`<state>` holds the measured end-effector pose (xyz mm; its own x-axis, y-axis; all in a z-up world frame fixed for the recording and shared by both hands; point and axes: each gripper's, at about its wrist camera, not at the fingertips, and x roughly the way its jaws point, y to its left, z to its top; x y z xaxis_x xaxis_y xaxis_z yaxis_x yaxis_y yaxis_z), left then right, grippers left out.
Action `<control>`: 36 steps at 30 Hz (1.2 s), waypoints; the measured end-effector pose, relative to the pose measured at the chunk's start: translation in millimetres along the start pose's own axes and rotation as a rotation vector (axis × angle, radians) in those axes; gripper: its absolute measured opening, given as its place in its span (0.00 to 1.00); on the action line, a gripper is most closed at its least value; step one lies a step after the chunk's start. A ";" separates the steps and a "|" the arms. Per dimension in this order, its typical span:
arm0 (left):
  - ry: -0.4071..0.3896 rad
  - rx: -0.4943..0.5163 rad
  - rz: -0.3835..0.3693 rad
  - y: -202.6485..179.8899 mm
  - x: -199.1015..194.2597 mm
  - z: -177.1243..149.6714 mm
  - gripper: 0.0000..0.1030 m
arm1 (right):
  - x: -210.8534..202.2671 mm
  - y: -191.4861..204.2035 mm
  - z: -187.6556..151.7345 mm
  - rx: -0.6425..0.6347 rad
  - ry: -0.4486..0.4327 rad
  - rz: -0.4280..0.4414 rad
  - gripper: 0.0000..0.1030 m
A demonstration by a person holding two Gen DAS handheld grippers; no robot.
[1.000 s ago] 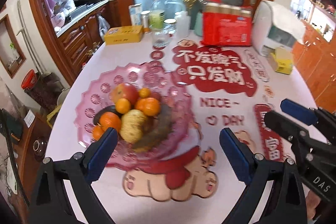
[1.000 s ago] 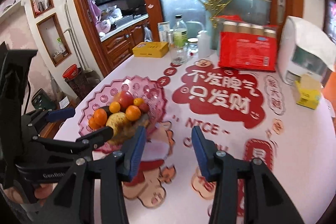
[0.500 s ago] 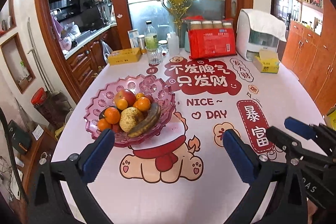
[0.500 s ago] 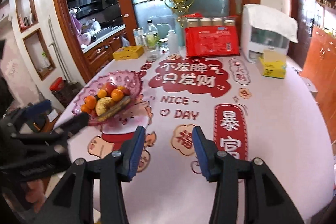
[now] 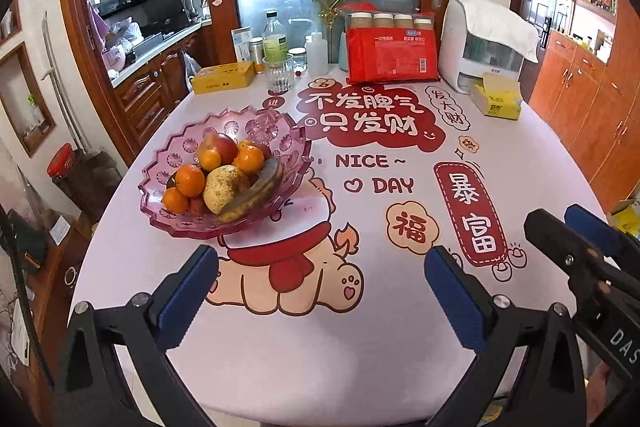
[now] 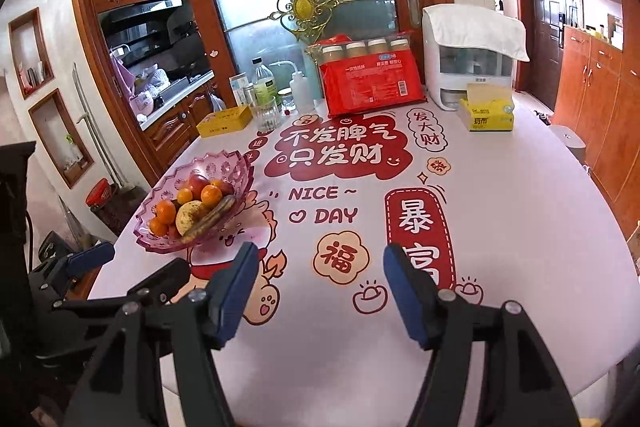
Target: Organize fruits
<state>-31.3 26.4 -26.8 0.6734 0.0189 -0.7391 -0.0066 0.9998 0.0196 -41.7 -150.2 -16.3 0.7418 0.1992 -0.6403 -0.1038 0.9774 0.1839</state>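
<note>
A pink scalloped fruit bowl (image 5: 176,155) stands on the left of the table and also shows in the right wrist view (image 6: 236,167). It holds a red apple (image 5: 218,147), several oranges (image 5: 190,181), a speckled yellow pear (image 5: 224,187) and a browned banana (image 5: 256,191). My left gripper (image 5: 320,291) is open and empty, above the near table edge, in front of the bowl. My right gripper (image 6: 320,287) is open and empty, near the front edge and right of the bowl. The left gripper shows at lower left in the right wrist view (image 6: 132,275).
The table (image 6: 520,227) has a pink printed cloth. At the far edge stand a yellow box (image 5: 222,79), a glass (image 5: 280,75), bottles (image 5: 274,41), a red pack of jars (image 5: 390,53), a white appliance (image 5: 484,47) and a yellow tissue pack (image 5: 496,101).
Both grippers have pulled back from the bowl toward the near table edge and risen. The bowl now looks smaller and farther away. Both stay open and empty.
</note>
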 end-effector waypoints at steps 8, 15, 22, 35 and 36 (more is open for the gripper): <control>0.019 -0.012 0.023 5.7 6.2 4.7 0.99 | 9.5 4.5 -1.9 -0.011 0.030 0.010 0.63; 0.024 -0.014 0.022 7.3 7.3 5.9 0.99 | 13.7 7.0 0.8 -0.028 0.036 0.004 0.63; 0.033 -0.019 0.020 8.3 10.4 6.8 0.99 | 16.7 6.9 0.7 -0.028 0.044 0.006 0.63; 0.061 -0.035 0.009 10.3 19.9 5.3 0.99 | 26.6 9.5 -1.3 -0.030 0.063 0.010 0.63; 0.063 -0.037 0.009 10.3 20.4 5.0 0.99 | 27.4 9.7 -1.8 -0.029 0.066 0.010 0.63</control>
<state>-13.9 37.0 -38.3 0.6249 0.0270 -0.7802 -0.0401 0.9992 0.0024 -23.5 -135.1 -33.4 0.6955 0.2124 -0.6864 -0.1313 0.9768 0.1693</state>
